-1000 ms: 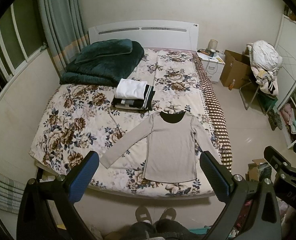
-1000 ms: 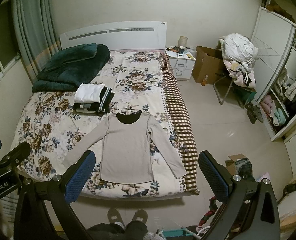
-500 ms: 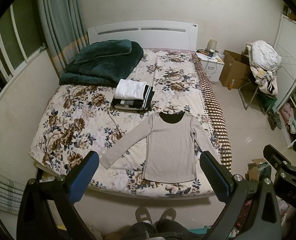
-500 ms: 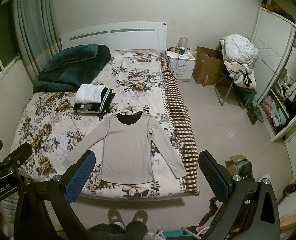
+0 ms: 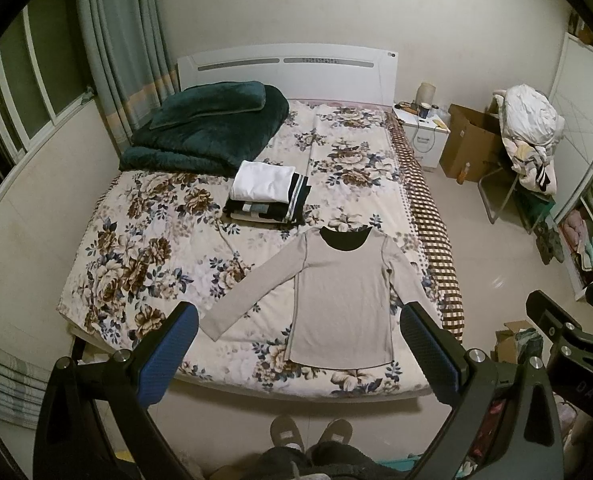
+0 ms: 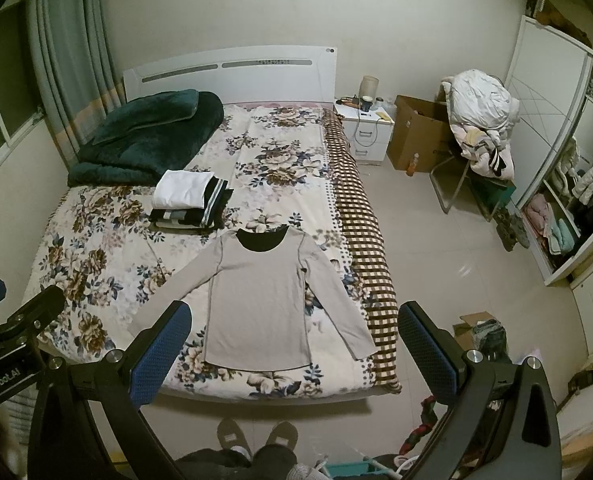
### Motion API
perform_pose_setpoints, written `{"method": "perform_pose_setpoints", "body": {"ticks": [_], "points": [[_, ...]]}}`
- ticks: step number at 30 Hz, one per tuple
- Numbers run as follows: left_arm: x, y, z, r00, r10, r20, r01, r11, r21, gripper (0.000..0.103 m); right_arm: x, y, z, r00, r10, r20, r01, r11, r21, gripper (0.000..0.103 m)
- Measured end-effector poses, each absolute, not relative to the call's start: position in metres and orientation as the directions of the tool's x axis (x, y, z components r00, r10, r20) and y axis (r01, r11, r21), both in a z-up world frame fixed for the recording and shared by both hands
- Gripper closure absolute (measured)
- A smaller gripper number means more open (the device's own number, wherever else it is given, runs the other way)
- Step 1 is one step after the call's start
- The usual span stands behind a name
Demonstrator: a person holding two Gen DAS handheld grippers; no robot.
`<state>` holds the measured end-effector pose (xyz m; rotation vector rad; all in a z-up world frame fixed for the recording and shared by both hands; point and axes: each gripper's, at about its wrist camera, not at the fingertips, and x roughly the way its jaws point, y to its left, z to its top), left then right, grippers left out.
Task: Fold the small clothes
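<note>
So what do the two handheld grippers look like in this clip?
Both match: black angular frames with silver bolts, and each finger carries a blue textured pad. White lettering marks the side of the left gripper, read from the right wrist view, and of the right gripper.

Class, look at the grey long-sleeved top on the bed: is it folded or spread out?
Spread out. The grey long-sleeved top lies flat on the floral bedsheet, both sleeves angled outward, hem unfolded, neckline showing.

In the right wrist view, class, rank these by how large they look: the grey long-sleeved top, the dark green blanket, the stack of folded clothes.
1. Grey long-sleeved top, though it lies nearest the camera.
2. Dark green blanket.
3. Stack of folded clothes.
</note>
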<state>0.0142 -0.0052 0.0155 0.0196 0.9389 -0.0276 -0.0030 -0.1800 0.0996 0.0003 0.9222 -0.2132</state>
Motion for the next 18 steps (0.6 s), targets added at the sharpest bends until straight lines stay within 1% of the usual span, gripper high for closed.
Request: {"method": "perform_pose_setpoints", "body": {"ticks": [8, 10, 11, 12, 14, 15, 18], "points": [[0.030, -0.013, 0.022, 0.607, 0.002, -0.795, 0.030, 0.999, 0.025, 0.000, 0.015, -0.175, 0.101, 0.576, -0.179, -0.798, 0.207, 0.976, -0.069, 0.000], [0.050, -0.018, 0.016, 0.632, 0.035, -0.774, 0.024, 0.998, 0.065, 0.000, 0.026, -0.173, 0.098, 0.563, -0.186, -0.805, 0.230, 0.971, -0.063, 0.000], [0.060, -0.018, 0.010, 0.650, 0.053, -0.758, 0.016, 0.996, 0.083, 0.000, 0.036, -0.173, 0.088, 0.553, -0.191, -0.811, 0.250, 0.967, -0.056, 0.000], [0.062, -0.010, -0.001, 0.658, 0.064, -0.750, 0.013, 0.995, 0.096, 0.000, 0.070, -0.153, 0.084, 0.535, -0.195, -0.822, 0.282, 0.958, -0.044, 0.000], [0.089, -0.012, -0.031, 0.674, 0.109, -0.731, 0.009, 0.988, 0.155, 0.000, 0.086, -0.163, 0.062, 0.504, -0.209, -0.838, 0.336, 0.941, -0.033, 0.000], [0.086, 0.003, -0.046, 0.678, 0.114, -0.726, 0.008, 0.987, 0.162, 0.000, 0.094, -0.180, 0.039, 0.483, -0.214, -0.849, 0.372, 0.928, -0.022, 0.000], [0.116, 0.003, -0.105, 0.657, 0.117, -0.744, 0.015, 0.986, 0.168, 0.000, 0.110, -0.220, -0.012, 0.411, -0.225, -0.883, 0.463, 0.886, -0.010, 0.000]]}}
